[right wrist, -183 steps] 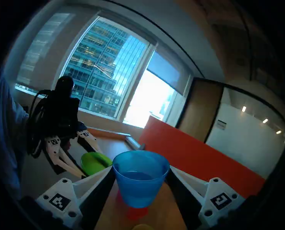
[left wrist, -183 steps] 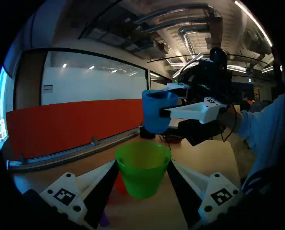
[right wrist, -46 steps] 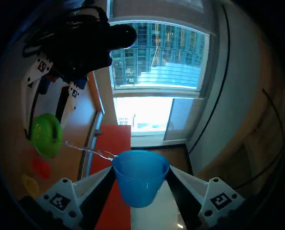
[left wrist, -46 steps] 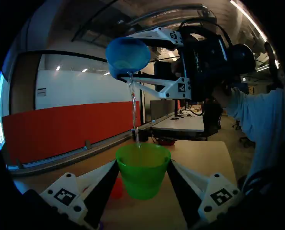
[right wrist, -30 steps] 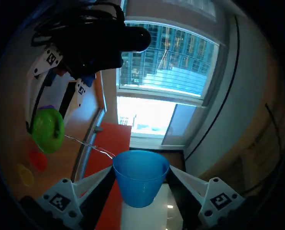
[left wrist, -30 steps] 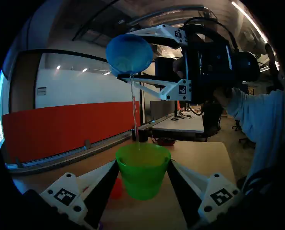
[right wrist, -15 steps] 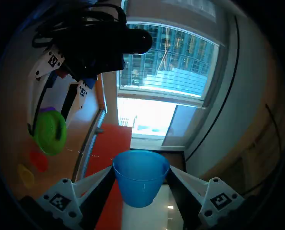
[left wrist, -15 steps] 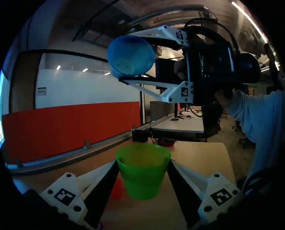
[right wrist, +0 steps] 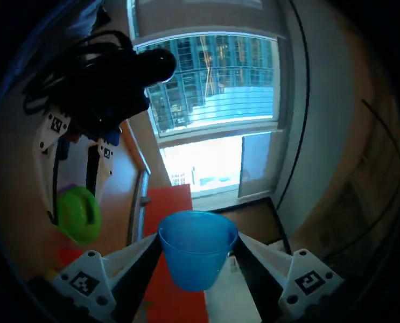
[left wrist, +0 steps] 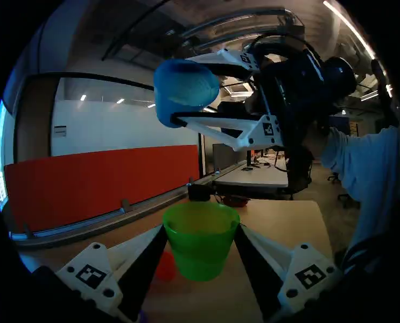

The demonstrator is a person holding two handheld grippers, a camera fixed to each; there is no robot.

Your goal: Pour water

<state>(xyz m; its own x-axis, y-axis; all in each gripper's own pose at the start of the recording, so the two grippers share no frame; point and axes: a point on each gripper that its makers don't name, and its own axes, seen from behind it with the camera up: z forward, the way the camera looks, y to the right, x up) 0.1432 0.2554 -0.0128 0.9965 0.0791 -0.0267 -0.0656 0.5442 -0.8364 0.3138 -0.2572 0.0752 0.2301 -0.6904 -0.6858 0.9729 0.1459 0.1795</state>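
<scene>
Over a pale wooden table (left wrist: 286, 215) in an office room, the left gripper (left wrist: 200, 237) clamps a green plastic cup (left wrist: 201, 253) upright, both fingers pressed to its sides. Whether the cup rests on the wood or hangs just above it cannot be told. High above it and slightly to one side, the right gripper (right wrist: 197, 239), held by a person in a light sleeve (left wrist: 366, 167), pinches a blue plastic cup (left wrist: 184, 90) between both fingers, tipped well off upright. No stream of water shows between the two cups, and in the right gripper view the blue cup's inside looks drained. The pour appears to be at its end. The next move is likely to turn the blue cup back upright and bring it down to the table, away from the small red object (left wrist: 165, 266) beside the green cup. The left gripper should keep the green cup level, since it probably now carries the water.
</scene>
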